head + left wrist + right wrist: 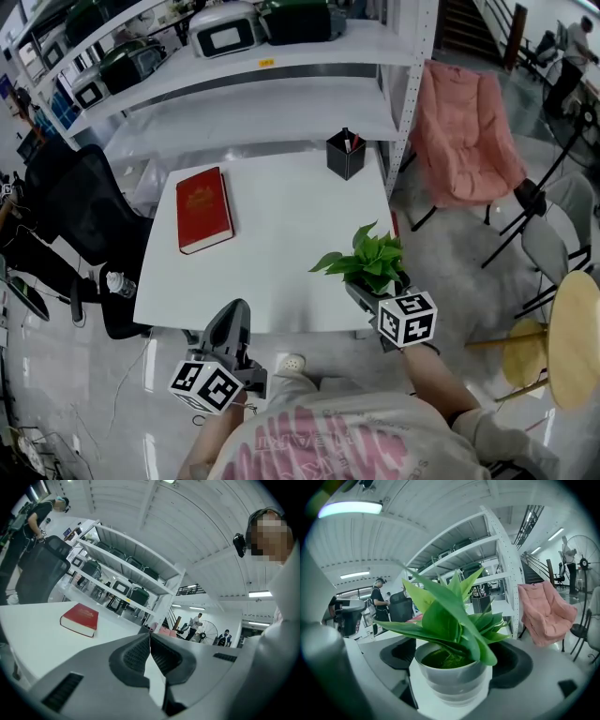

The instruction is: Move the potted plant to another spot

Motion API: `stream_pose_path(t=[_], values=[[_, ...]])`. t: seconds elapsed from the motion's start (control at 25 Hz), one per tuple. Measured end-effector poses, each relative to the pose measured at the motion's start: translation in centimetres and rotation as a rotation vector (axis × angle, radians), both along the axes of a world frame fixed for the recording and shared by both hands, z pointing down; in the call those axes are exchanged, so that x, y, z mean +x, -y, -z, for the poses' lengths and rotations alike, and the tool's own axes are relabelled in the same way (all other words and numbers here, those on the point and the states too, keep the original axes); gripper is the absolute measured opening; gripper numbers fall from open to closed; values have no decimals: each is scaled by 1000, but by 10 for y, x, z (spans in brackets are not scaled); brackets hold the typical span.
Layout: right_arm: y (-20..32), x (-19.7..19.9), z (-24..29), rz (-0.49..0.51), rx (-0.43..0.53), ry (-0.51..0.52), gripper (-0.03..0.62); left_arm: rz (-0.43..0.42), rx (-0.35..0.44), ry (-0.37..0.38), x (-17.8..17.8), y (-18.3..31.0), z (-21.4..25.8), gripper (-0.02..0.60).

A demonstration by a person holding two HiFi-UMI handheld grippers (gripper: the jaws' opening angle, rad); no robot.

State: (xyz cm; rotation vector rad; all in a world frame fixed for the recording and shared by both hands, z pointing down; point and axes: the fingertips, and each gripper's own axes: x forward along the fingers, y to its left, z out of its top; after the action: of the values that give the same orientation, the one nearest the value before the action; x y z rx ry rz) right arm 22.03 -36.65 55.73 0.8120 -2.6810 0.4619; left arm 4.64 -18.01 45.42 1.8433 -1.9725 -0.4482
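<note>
A white rectangular table (pixel 281 225) stands before a white metal shelving unit (pixel 309 66). A black mesh office chair (pixel 84 211) is left of it, a pink fabric folding chair (pixel 464 131) right, on a glossy grey floor (pixel 450 272).

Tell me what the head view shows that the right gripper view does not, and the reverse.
Only the head view: the left gripper and the round wooden table. Only the right gripper view: the white pot with its soil, held by the right gripper, and a ceiling lamp. Both: the leaves, the pink chair, the white table.
</note>
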Motion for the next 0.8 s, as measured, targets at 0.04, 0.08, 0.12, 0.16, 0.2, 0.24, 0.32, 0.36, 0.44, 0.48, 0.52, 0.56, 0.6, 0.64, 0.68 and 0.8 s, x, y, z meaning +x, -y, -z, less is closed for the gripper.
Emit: stream_pose_path(t=[0.04,0.08,0.12,0.16,0.2,0.24,0.32,0.36,0.44,0.48,0.52,0.56,0.6,0.64,0.68,0.8], values=[[-1,1,0,5,3,-3,505,-2,1,1,1,2,0,25],[-1,2,0,10,4,-5,506,-5,2,1,3,3,1,25],[-2,3,0,13,5,-7,506,-8,2,2,4,4,2,25],[-3,3,0,15,4,-8,506,-10,1,2,5,4,2,25],[-4,4,1,17,2,-9,506,-12,1,1,6,5,2,25],[-4,4,1,18,2,-10,506,-14,0,1,6,6,3,25],[-4,5,0,20,3,-13,506,-19,0,0,8,8,3,25],[-5,5,0,21,5,-15,506,-23,0,0,9,9,3,25],[-7,7,-1,23,9,-18,506,-27,0,0,11,8,2,25],[-8,8,-1,25,11,-20,508,-28,1,0,12,8,2,25],[-10,8,-2,26,12,-21,508,-29,2,0,12,7,1,25],[-11,9,-3,28,12,-21,509,-30,2,2,13,6,1,25],[-12,10,-3,28,10,-21,509,-32,0,5,14,6,1,25],[-13,11,-4,28,8,-22,509,-35,-3,7,15,6,1,25],[-13,13,-5,28,6,-22,509,-37,-6,9,17,6,1,25],[-16,16,-6,28,1,-30,509,-40,-6,5,21,5,1,25]])
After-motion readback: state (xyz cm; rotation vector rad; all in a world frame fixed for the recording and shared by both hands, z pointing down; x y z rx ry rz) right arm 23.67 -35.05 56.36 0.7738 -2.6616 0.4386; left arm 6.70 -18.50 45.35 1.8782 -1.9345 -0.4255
